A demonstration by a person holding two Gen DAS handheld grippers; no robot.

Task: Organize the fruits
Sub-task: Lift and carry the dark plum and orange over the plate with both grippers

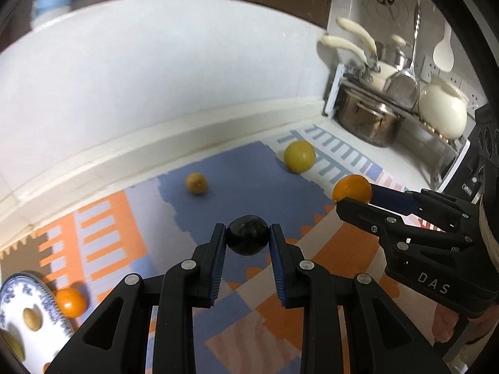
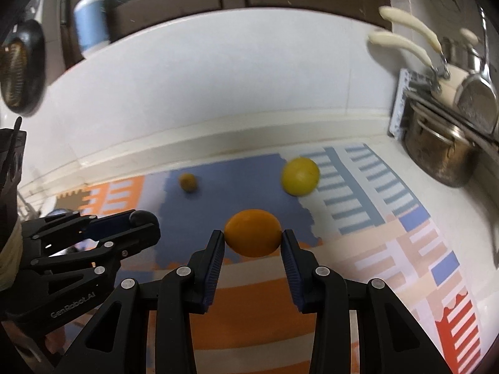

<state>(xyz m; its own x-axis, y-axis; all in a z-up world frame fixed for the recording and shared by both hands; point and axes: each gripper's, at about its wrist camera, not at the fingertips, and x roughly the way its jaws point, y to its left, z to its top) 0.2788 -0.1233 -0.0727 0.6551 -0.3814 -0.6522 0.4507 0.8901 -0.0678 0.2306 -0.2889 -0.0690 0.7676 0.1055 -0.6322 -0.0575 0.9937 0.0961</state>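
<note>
Above the patterned mat [image 1: 243,180], both grippers carry fruit clear of the surface. Left gripper [image 1: 248,233] — jaws narrow, blue pads pinching a dark round fruit [image 1: 248,238] on either side; in the right wrist view the same dark fruit shows only as a small dome at that gripper's tip. Right gripper [image 2: 253,237] — jaws clamped on an orange [image 2: 253,233], one pad on each flank; from the left wrist view the orange sits at the end of the right gripper, off to the right.

Loose on the mat: a yellow round fruit [image 1: 299,156] near the back edge, by the grey-striped patch, and a small tan fruit [image 1: 196,183] on the blue patch, left of the yellow one and well apart from it. Both lie beyond the held fruits, toward the white wall [image 1: 156,78].

Lower left in the left wrist view: a blue-and-white plate [image 1: 46,305] with one small tan piece on it, a second, yellowish piece cut off at the frame edge, and a second orange [image 1: 71,302] just beside the plate rim, on the mat.

Back right: steel pot [image 1: 368,121], cream-handled pans, a strainer and a white kettle on a rack. Blue-and-white pump bottle [image 2: 90,15] on the ledge at upper left in the right wrist view. A person's hand shows behind the right gripper.
</note>
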